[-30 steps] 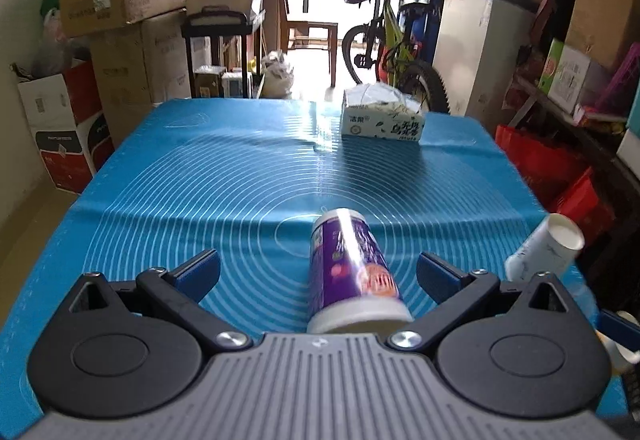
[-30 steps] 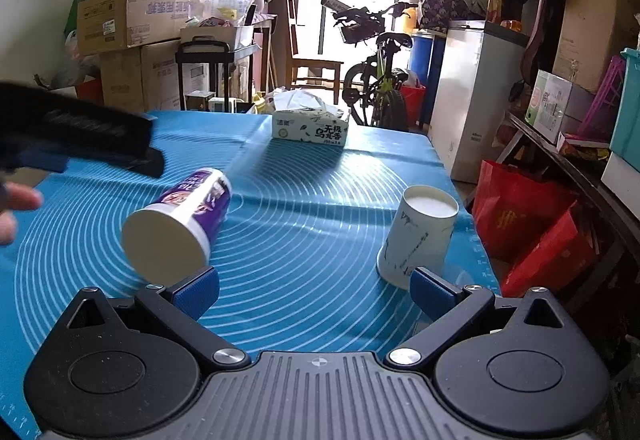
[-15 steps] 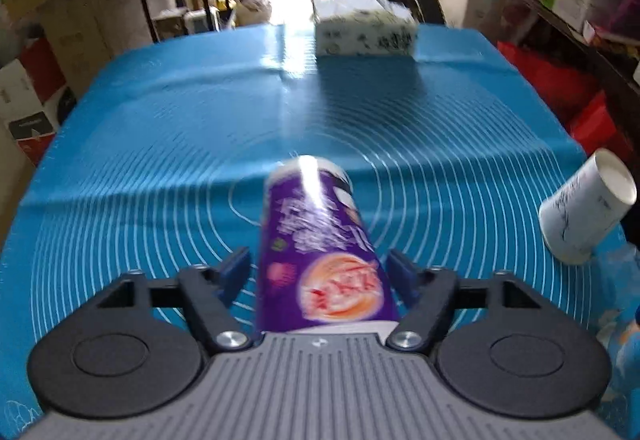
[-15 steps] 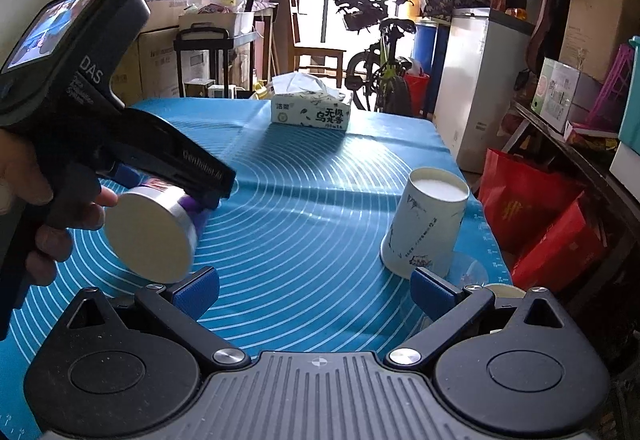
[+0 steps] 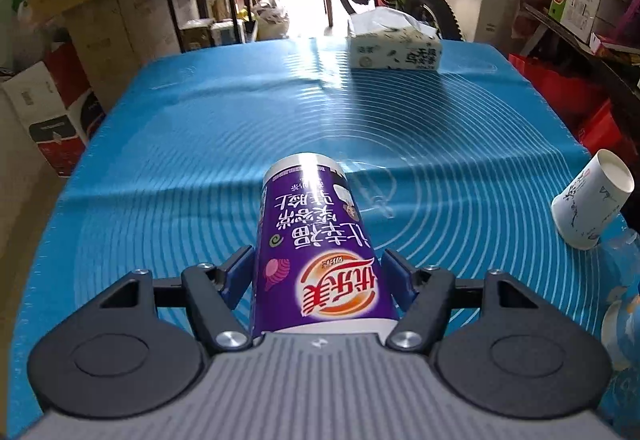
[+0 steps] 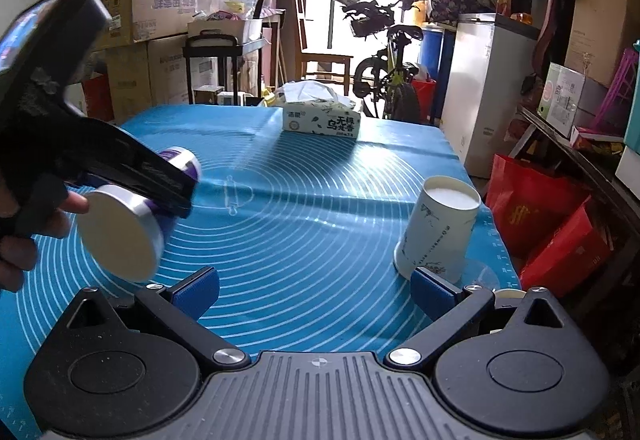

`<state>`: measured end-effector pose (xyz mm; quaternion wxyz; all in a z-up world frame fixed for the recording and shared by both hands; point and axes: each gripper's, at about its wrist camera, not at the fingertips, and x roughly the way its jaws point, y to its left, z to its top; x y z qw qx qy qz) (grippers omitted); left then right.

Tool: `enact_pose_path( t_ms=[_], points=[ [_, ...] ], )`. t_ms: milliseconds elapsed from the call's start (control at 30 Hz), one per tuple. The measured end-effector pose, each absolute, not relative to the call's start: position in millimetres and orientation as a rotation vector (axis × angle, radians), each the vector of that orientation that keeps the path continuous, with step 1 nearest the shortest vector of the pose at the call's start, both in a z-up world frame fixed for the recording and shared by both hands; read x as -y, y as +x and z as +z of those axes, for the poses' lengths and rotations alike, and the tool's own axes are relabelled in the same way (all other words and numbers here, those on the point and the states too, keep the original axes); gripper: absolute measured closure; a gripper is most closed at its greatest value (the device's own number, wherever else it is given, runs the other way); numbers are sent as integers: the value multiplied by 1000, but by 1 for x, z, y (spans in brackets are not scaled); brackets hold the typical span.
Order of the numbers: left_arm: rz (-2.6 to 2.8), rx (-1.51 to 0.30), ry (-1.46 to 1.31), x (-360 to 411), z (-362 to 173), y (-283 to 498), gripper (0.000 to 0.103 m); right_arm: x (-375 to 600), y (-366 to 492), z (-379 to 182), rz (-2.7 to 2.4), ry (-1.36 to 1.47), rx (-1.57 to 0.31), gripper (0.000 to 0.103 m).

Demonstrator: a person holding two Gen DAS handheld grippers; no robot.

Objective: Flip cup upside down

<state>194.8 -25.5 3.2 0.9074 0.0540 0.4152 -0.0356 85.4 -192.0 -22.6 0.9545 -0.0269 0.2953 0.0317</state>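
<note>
Counting two cups (image 5: 316, 252) (image 5: 592, 200) (one gripped)

Tissue box (image 6: 321, 119) on blue mat (image 6: 320, 240)

The cup (image 5: 316, 252) is purple with white bands, white lettering and a red-orange logo. The mat (image 5: 440, 128) is bright blue with thin white concentric rings. The white paper cup (image 6: 438, 234) carries faint dark ink sketches.

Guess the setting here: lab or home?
Likely a home storage or spare room, not a lab: stacked cardboard boxes, a parked bicycle by the window, and a tissue box on the blue mat.
</note>
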Motion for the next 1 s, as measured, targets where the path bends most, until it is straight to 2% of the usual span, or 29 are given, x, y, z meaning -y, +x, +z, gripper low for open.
enact_pose_path(
  t_ms=[633,1000],
  points=[
    [-19,-849,152,-47,-4,166,33,160,82,-23,99,-37,-608,0],
    [-43,-896,160,-53,-19,168,33,155,84,-27,96,-47,-626,0]
  ],
)
